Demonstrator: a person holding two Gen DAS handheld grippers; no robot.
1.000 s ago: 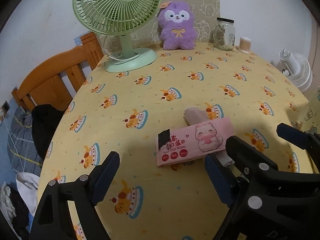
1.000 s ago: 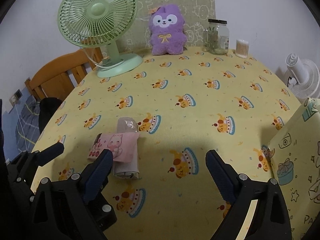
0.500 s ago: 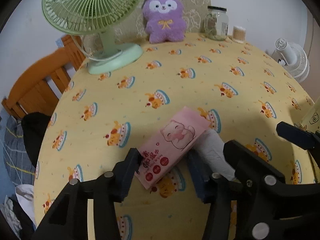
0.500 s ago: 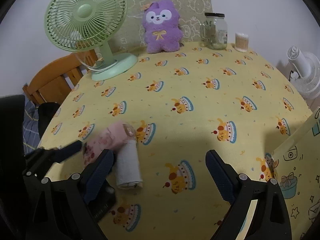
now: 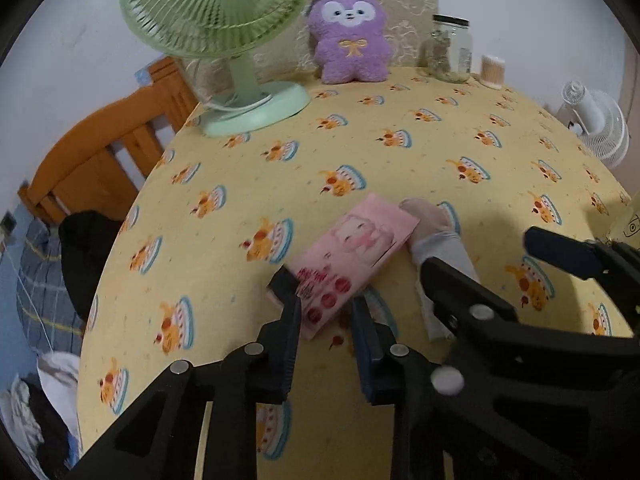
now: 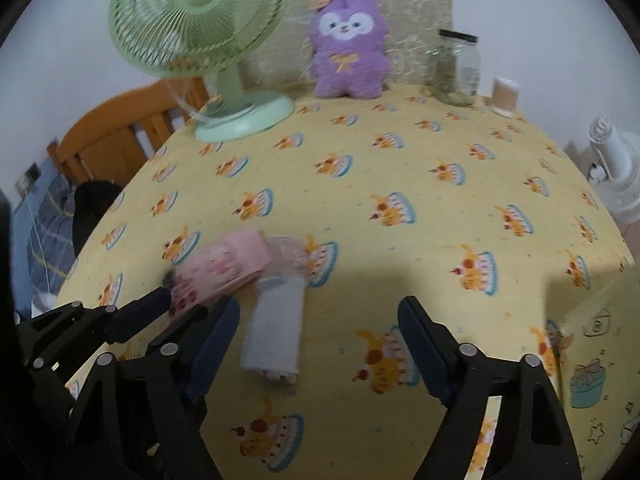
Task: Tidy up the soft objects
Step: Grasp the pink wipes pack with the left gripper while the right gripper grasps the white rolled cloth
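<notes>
A pink wet-wipes pack lies slantwise on the yellow cake-print tablecloth, its far end over a rolled grey-white cloth. My left gripper is closing on the pack's near end, and both pads press its sides. In the right wrist view the pack sits at the left, with the left gripper on it. My right gripper straddles the rolled cloth; its jaws are closing, but the pads stand clear of the cloth. A purple plush sits at the far edge.
A green desk fan stands at the back left, and a glass jar and a cotton-swab tub at the back right. A wooden chair is off the left edge. A yellow illustrated bag is at the near right, beside a white fan.
The left jaws went from wide open to clamped on the pink pack, which turned to lie slantwise. The right gripper shifted left over the rolled cloth and its jaws narrowed a little.
</notes>
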